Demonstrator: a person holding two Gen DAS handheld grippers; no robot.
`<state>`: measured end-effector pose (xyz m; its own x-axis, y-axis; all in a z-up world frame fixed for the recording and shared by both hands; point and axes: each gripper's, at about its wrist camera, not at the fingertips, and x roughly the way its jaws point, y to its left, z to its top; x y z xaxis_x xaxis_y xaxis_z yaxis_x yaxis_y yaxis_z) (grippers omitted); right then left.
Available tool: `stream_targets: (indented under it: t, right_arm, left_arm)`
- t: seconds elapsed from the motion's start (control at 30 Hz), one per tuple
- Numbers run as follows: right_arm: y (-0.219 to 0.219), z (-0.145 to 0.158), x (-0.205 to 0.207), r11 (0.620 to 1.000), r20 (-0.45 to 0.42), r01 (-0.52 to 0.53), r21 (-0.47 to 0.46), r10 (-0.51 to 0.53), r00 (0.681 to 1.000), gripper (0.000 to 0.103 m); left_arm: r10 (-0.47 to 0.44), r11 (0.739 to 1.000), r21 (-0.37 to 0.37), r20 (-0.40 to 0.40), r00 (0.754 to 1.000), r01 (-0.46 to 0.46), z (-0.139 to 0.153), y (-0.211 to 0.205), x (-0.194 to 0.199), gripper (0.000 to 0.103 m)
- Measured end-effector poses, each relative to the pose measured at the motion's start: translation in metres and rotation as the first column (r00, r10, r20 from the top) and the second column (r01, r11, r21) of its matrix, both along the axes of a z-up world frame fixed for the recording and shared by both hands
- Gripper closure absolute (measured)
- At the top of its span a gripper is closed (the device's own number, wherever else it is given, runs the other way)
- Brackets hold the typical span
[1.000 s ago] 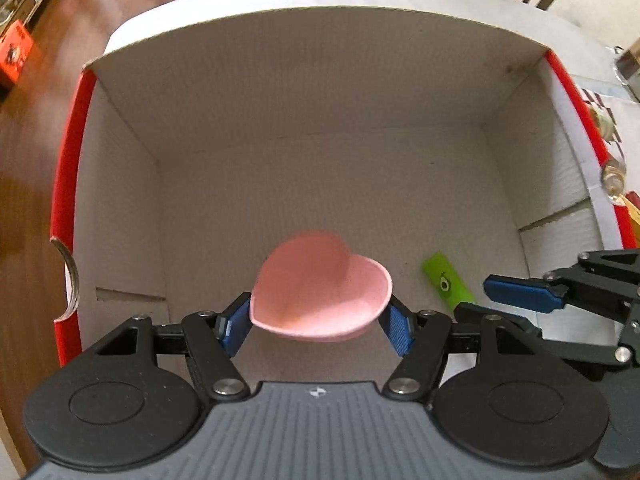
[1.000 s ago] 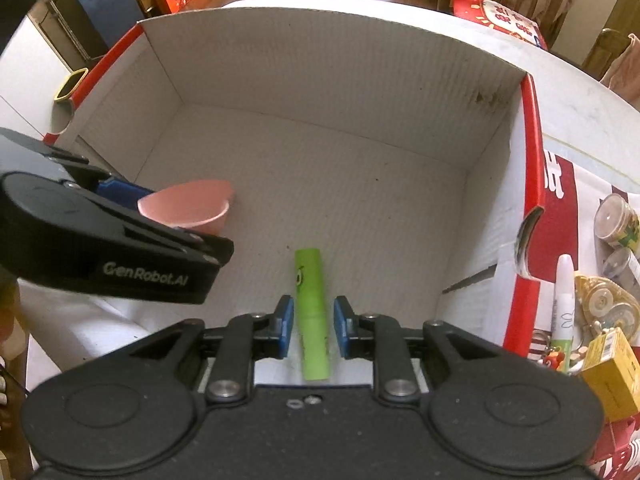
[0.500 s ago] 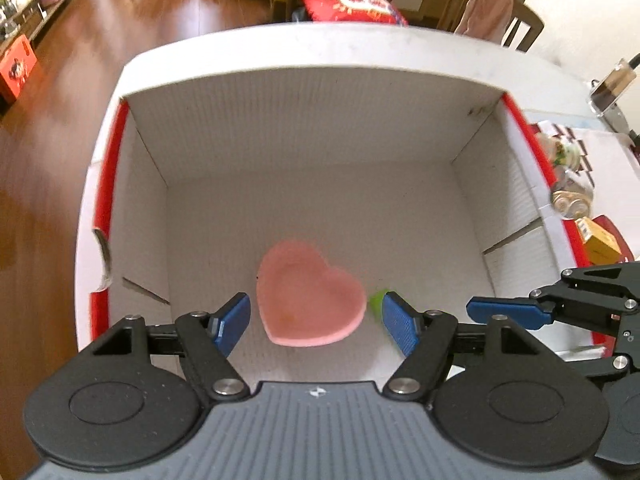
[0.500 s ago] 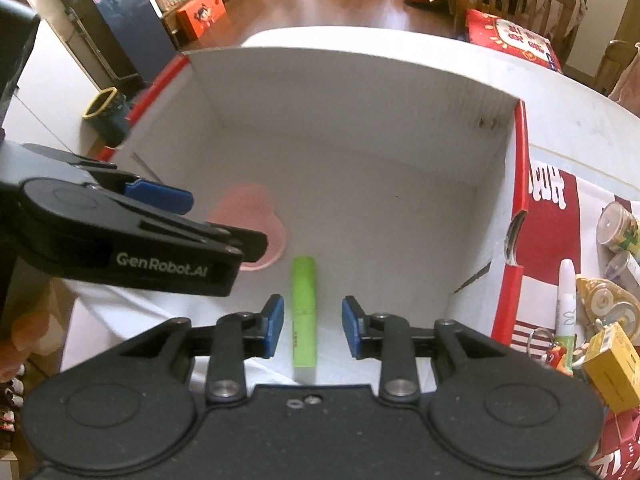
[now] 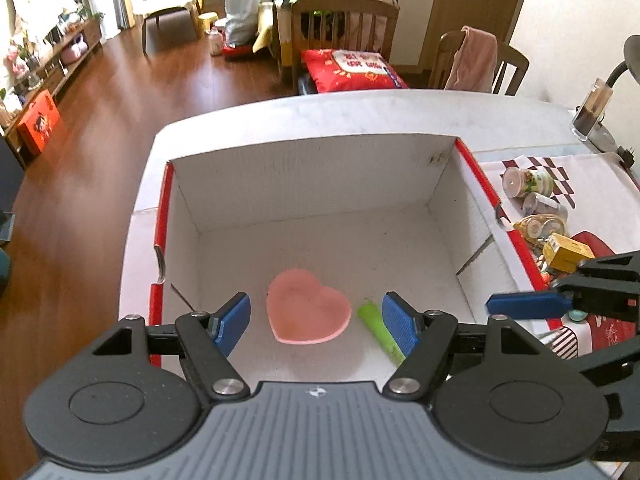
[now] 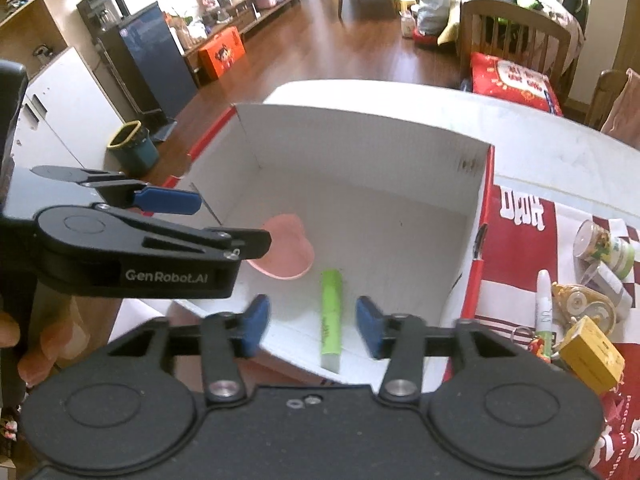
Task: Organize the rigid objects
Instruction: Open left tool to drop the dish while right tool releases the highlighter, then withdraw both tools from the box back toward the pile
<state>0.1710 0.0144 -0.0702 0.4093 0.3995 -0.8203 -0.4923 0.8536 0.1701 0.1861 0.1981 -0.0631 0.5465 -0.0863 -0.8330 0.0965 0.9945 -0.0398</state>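
I am lifting both grippers up and back out of the white cardboard box [image 5: 312, 184], so far more of its walls and the tabletop [image 5: 400, 112] beyond it is showing ahead of my fingers than a second ago. The pink heart-shaped dish [image 5: 306, 306], which my left gripper [image 5: 316, 322] was pinching a second ago, is now lying flat on the box floor below and between my left fingers [image 5: 234, 320], which are standing wide and touching nothing. The green tube [image 6: 331, 312] is lying beside the dish, below the gap of my right gripper [image 6: 314, 324], whose fingers have just been opening and are now spread clear of it. Both pieces look delivered, I judge; the clutter [image 6: 576, 304] on the cloth outside the box, off my right fingers, is still waiting.
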Motion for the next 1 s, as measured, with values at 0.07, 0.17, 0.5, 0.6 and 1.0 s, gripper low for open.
stream_targets:
  t: [0.07, 0.17, 0.5, 0.6, 1.0]
  right_arm:
    - [0.001, 0.005, -0.006, 1.000, 0.008, -0.009, 0.005, 0.009, 1.000, 0.042]
    - [-0.005, 0.011, -0.016, 1.000, 0.033, -0.015, 0.015, 0.015, 0.999, 0.039]
    - [-0.028, 0.034, -0.045, 0.996, 0.145, -0.024, 0.081, 0.012, 0.989, 0.017]
    - [-0.039, 0.040, -0.057, 0.995, 0.185, -0.024, 0.100, 0.005, 0.983, 0.013]
    - [-0.108, 0.045, -0.079, 0.986, 0.287, 0.036, 0.164, -0.083, 0.954, 0.001]
  left_arm:
    - [0.001, 1.000, -0.002, 0.011, 1.000, -0.001, 0.004, -0.002, -0.006, 0.031]
    - [0.004, 1.000, -0.012, 0.020, 1.000, -0.004, 0.006, -0.004, -0.013, 0.031]
    - [0.004, 0.999, -0.040, 0.074, 0.997, -0.001, 0.026, -0.017, -0.041, 0.028]
    - [0.011, 0.998, -0.057, 0.088, 0.996, -0.006, 0.029, -0.022, -0.048, 0.024]
    - [0.001, 0.999, -0.053, 0.153, 0.988, 0.007, 0.044, -0.064, -0.070, 0.019]
